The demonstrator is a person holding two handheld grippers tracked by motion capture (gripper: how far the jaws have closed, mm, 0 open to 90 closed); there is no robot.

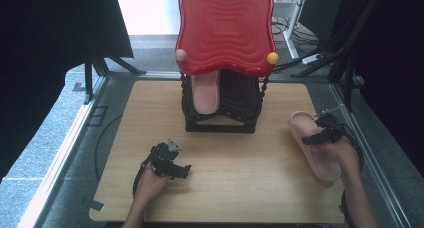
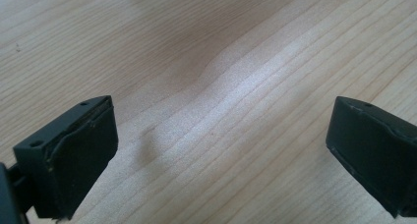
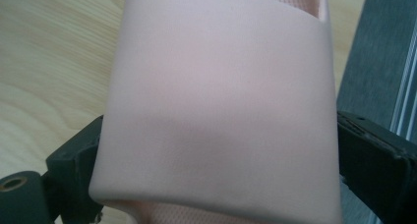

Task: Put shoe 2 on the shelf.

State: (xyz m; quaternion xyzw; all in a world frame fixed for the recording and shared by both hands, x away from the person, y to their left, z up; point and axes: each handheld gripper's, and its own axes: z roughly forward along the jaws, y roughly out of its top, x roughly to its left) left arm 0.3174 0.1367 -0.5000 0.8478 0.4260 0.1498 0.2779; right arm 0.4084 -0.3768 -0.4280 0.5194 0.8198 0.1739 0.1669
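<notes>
Right tongs [image 1: 320, 130] clamped across the strap of a pink slipper [image 1: 315, 145], one jaw on each side of the strap, pads pressed against it in the right gripper view [image 3: 216, 106]. Slipper at the right edge of the wooden surface [image 1: 225, 188], right of the black rack [image 1: 222, 113] and nearer the person, toe end angled toward the rack. Cannot tell whether the sole touches the surface or hangs just above it.

Left tongs [image 1: 175, 165] released, jaws wide apart with bare wood grain between them in the left gripper view [image 2: 221, 150]. Sitting low over the surface, left of the rack's front and nearer the person, well apart from the held slipper.

Second pink slipper [image 1: 206, 92] on the rack's left side, lying lengthwise on the slats. Red wavy tray [image 1: 225, 28] on top of the rack, overhanging it, with a pink ball [image 1: 180, 54] at its left front corner and a yellow ball [image 1: 272, 58] at its right front corner.
</notes>
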